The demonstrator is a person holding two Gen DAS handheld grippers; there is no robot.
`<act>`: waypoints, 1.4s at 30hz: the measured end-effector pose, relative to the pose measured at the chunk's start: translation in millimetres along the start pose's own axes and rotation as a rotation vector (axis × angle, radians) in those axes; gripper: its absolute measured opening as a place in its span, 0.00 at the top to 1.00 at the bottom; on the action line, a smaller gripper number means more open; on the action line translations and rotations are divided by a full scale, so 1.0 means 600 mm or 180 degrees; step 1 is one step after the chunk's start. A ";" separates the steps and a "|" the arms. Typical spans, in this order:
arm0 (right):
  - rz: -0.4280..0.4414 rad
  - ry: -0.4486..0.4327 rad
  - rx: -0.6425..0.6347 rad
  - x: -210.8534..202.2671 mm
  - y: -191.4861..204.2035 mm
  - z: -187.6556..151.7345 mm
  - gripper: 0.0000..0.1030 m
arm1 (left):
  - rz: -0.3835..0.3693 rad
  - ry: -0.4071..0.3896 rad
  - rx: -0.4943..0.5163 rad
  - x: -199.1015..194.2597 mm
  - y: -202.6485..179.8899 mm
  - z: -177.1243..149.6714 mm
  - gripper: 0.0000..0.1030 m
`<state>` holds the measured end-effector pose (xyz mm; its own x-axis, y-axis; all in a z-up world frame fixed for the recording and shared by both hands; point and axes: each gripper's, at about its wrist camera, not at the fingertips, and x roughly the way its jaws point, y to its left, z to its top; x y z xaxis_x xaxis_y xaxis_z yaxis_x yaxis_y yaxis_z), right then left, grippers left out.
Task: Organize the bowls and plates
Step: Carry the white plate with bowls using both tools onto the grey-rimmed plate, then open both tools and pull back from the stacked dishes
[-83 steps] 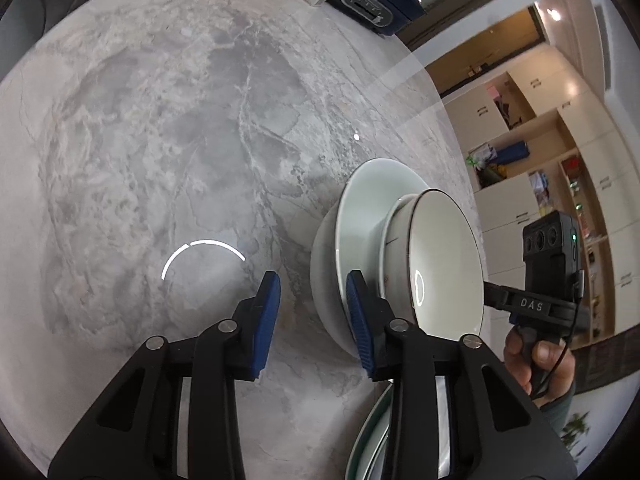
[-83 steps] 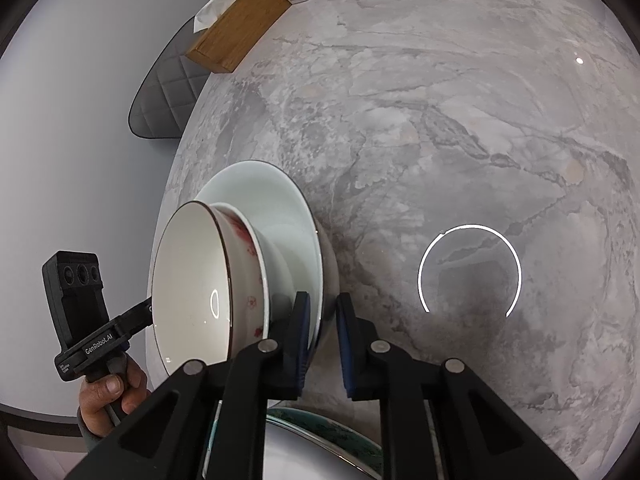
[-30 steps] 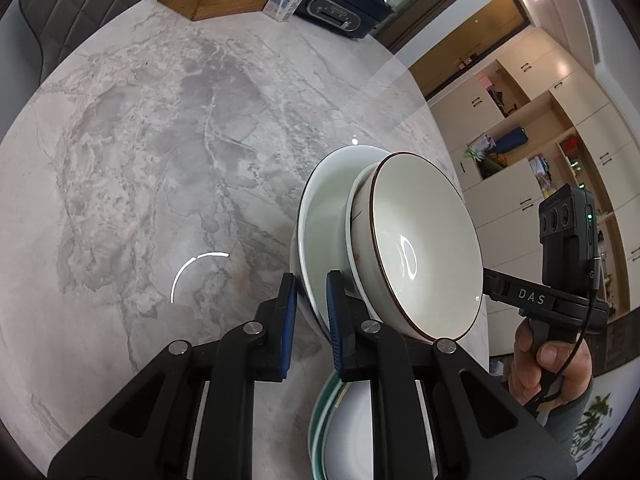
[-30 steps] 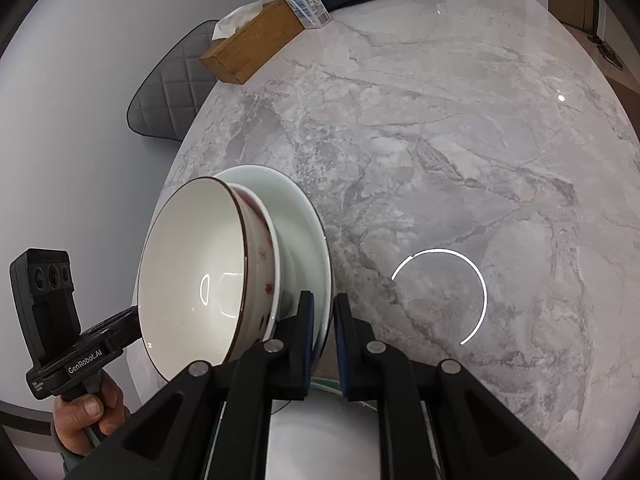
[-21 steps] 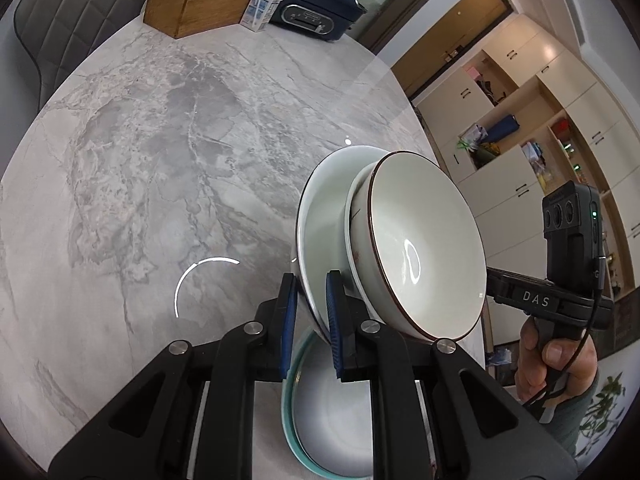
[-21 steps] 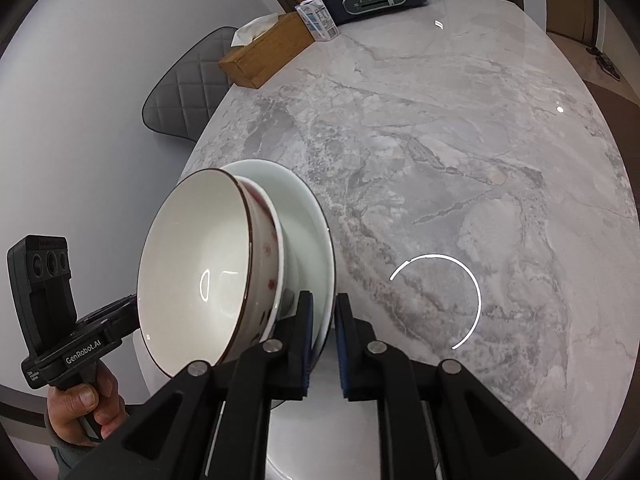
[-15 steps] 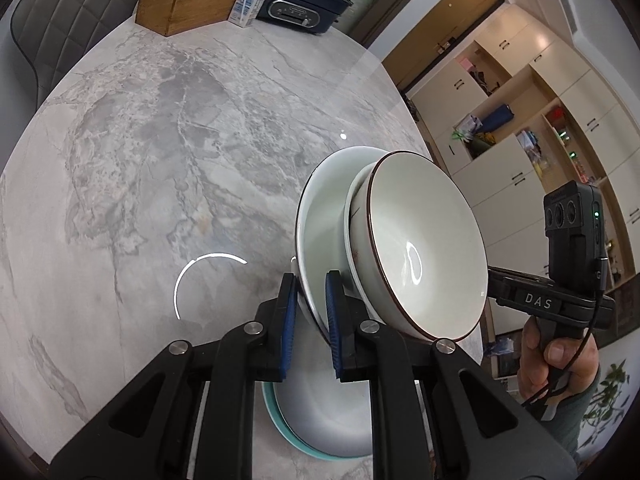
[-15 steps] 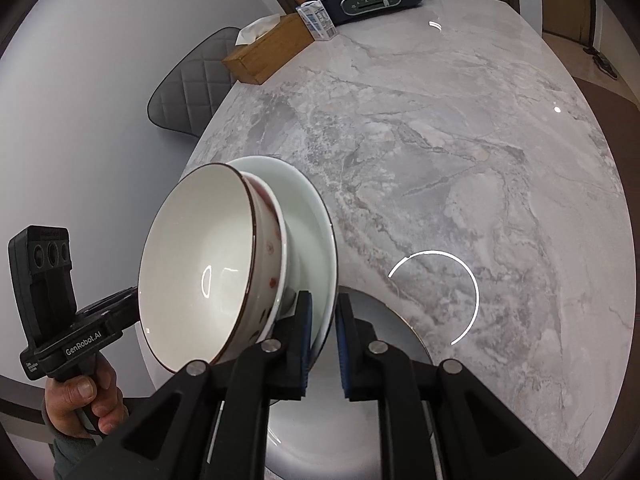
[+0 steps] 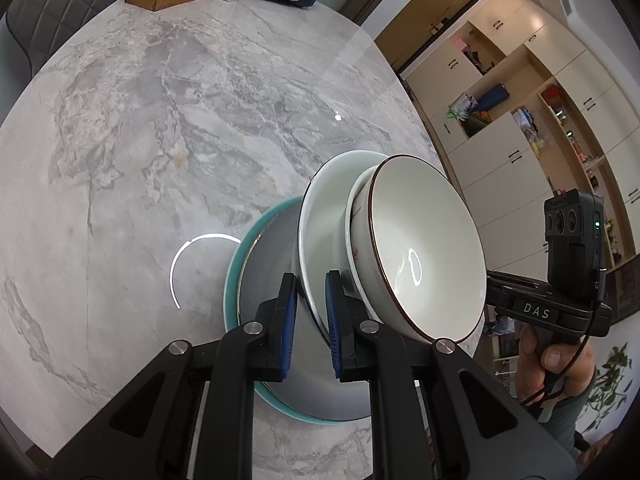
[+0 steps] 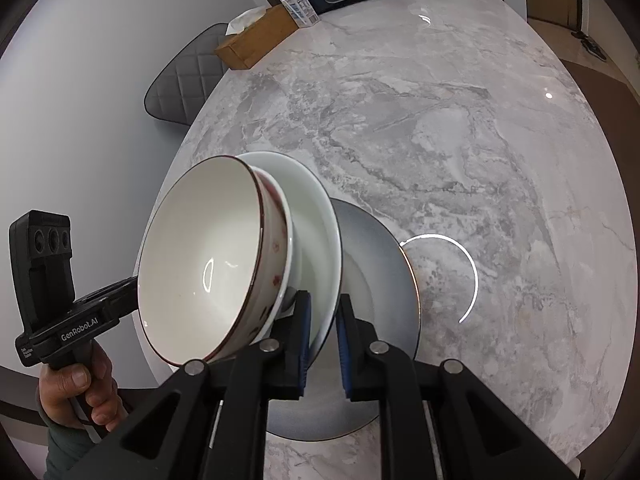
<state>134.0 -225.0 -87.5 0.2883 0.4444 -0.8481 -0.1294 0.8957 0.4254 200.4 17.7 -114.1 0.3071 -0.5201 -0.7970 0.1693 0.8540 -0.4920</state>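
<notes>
Pinching the white plate (image 9: 320,216) rim, both claws hold it between their pads.

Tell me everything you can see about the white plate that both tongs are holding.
The white plate is glossy, ceramic-looking, round, with a shallow well and a thin dark edge. It is held off the marble table, above a teal-rimmed plate. The left tongs and the right tongs each pinch its rim with blue pads, on opposite sides. A white bowl with a brown rim and red flecks sits in it.
</notes>
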 end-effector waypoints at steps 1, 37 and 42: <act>-0.0002 0.0000 0.0003 -0.001 -0.002 -0.005 0.86 | 0.0003 0.0012 0.0003 0.002 -0.002 -0.006 0.89; -0.0439 -0.0625 -0.0136 -0.053 -0.002 -0.090 0.30 | 0.0331 -0.0718 0.0246 -0.081 -0.007 -0.080 0.44; -0.0628 -0.0877 -0.0164 -0.085 0.010 -0.119 0.18 | 0.0602 -0.1034 0.0438 -0.125 -0.030 -0.122 0.25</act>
<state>50.6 -241.4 -64.0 0.5572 0.2486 -0.7923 -0.0913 0.9667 0.2391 106.0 40.2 -71.4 0.6213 -0.3401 -0.7059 0.1986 0.9398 -0.2780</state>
